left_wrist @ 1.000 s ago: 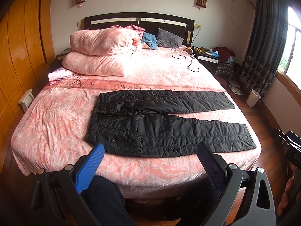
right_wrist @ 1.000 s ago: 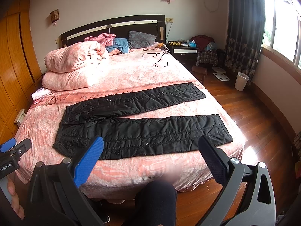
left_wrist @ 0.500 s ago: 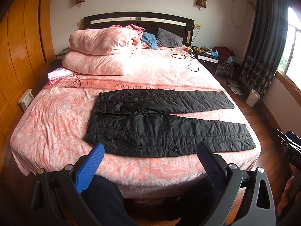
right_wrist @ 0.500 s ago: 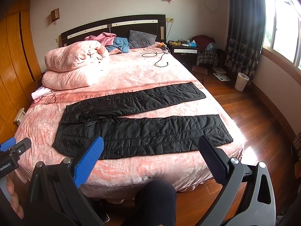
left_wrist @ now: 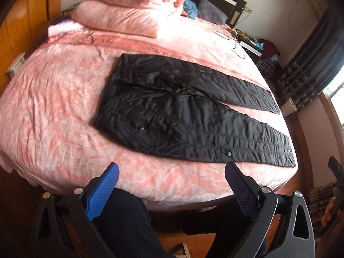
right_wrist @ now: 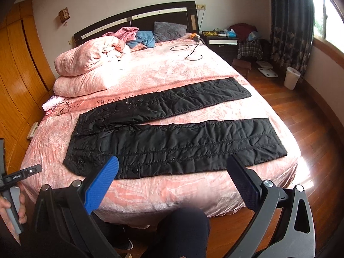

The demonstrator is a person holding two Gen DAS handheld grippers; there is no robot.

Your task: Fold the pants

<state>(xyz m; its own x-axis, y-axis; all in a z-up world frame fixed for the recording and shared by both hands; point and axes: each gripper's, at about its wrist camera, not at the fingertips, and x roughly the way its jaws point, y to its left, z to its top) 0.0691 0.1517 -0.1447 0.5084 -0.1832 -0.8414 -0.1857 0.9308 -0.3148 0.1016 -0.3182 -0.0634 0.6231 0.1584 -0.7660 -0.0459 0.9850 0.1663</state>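
On the near half of the bed [right_wrist: 225, 68]: one pair of black quilted pants [right_wrist: 176, 144], laid flat, waistband toward my left, both legs running out to my right and splayed apart with a strip of pink cover between them. Nothing folded yet.

Fingers, left gripper [left_wrist: 172, 185]: spread wide, holding nothing, hovering short of the bed edge near the waist end. Fingers, right gripper [right_wrist: 174, 180]: likewise spread wide and empty, low over the near leg.

Hazards, as I judge them:
- Fabric looks slick and padded; a shallow pinch could slide off, or take only the top layer and leave the under layer behind.
- The near leg lies close to the mattress edge; a careless drag may pull it over the side.
- Legs diverge, so a fold made without bringing them together would come out crooked.
- Soft bedding gives under pressure; my fingers could snag the cover along with the cloth.

Surface: pink patterned cover, lightly rumpled, lettered band across the middle. Rolled pink duvet [right_wrist: 90, 56] stacked at far left, well apart from the pants. Loose cable [right_wrist: 189, 51] near the head.

Room: dark headboard [right_wrist: 137, 19], wooden wardrobe at left, wood floor, dark curtain [right_wrist: 288, 21] by a bright window, white bin [right_wrist: 291, 77].
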